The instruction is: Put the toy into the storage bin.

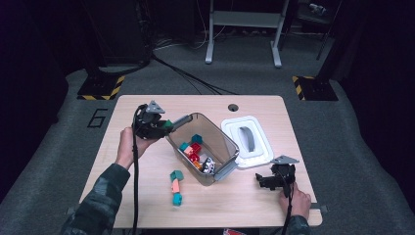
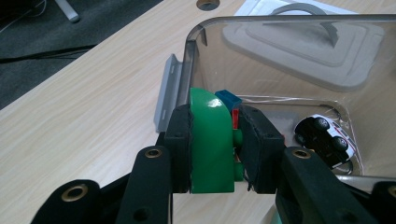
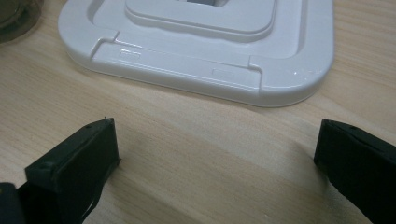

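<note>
My left gripper (image 1: 165,126) is shut on a green rounded block (image 2: 211,140), held just over the left rim of the clear plastic bin (image 1: 222,142). In the left gripper view its black pads (image 2: 180,144) press both sides of the green block (image 1: 168,124). Inside the bin lie several coloured bricks (image 1: 192,149) and a small black-and-white toy car (image 2: 327,136). My right gripper (image 1: 264,180) rests low over the table near the front right, jaws wide open with bare wood between the pads (image 3: 91,149).
The bin's white lid (image 1: 246,142) with its grey handle lies flat to the right of the bin, just beyond my right gripper (image 3: 215,154). A short chain of teal and orange bricks (image 1: 176,187) lies on the table in front of the bin. A cable hole (image 1: 233,107) sits near the table's far edge.
</note>
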Demonstrator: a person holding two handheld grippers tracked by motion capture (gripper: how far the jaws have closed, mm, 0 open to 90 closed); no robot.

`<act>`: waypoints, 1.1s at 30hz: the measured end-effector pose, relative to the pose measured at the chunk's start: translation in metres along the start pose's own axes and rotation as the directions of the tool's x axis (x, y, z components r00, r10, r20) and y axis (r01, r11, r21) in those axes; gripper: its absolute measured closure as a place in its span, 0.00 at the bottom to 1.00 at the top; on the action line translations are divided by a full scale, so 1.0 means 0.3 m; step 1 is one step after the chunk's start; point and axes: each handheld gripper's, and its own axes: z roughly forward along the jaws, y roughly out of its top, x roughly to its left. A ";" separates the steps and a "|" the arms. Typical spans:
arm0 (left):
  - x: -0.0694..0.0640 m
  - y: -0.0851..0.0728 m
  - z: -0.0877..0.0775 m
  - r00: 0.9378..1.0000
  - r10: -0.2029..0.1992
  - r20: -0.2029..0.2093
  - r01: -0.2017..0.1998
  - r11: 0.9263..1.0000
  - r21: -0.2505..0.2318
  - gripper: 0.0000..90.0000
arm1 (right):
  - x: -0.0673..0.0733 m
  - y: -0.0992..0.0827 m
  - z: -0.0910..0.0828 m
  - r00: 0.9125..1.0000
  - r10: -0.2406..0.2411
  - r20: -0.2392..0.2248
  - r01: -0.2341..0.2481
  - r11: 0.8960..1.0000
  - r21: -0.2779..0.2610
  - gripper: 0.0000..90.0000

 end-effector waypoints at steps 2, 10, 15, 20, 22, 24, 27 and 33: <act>-0.004 0.007 0.014 1.000 0.001 0.010 -0.001 1.000 0.004 0.74 | 0.000 0.000 0.000 1.000 0.000 0.000 0.000 1.000 0.000 0.00; -0.016 0.026 0.080 0.999 0.002 0.045 -0.003 1.000 0.022 0.74 | 0.000 0.000 0.000 1.000 0.000 0.000 0.000 1.000 0.000 0.00; -0.028 0.031 0.115 0.997 0.012 0.075 -0.017 0.998 0.067 0.74 | 0.000 0.000 0.000 1.000 0.000 0.000 0.000 1.000 0.000 0.00; -0.039 0.013 0.154 0.996 0.002 0.091 -0.013 0.994 0.111 0.74 | 0.000 0.000 0.000 1.000 0.000 0.000 0.000 1.000 0.000 0.00; -0.034 0.005 0.163 0.995 -0.006 0.100 -0.007 0.991 0.133 0.74 | 0.000 0.000 0.000 1.000 0.000 0.000 0.000 1.000 0.000 0.00; -0.031 0.002 0.165 0.995 -0.007 0.102 -0.007 0.990 0.138 0.74 | 0.000 0.000 0.000 1.000 0.000 0.000 0.000 1.000 0.000 0.00; -0.028 -0.002 0.163 0.994 -0.009 0.106 -0.007 0.989 0.150 0.73 | 0.000 0.000 0.000 1.000 0.000 0.000 0.000 1.000 0.000 0.00; -0.021 -0.008 0.159 0.994 -0.024 0.104 0.008 0.988 0.155 0.63 | 0.000 0.000 0.000 1.000 0.000 0.000 0.000 1.000 0.000 0.00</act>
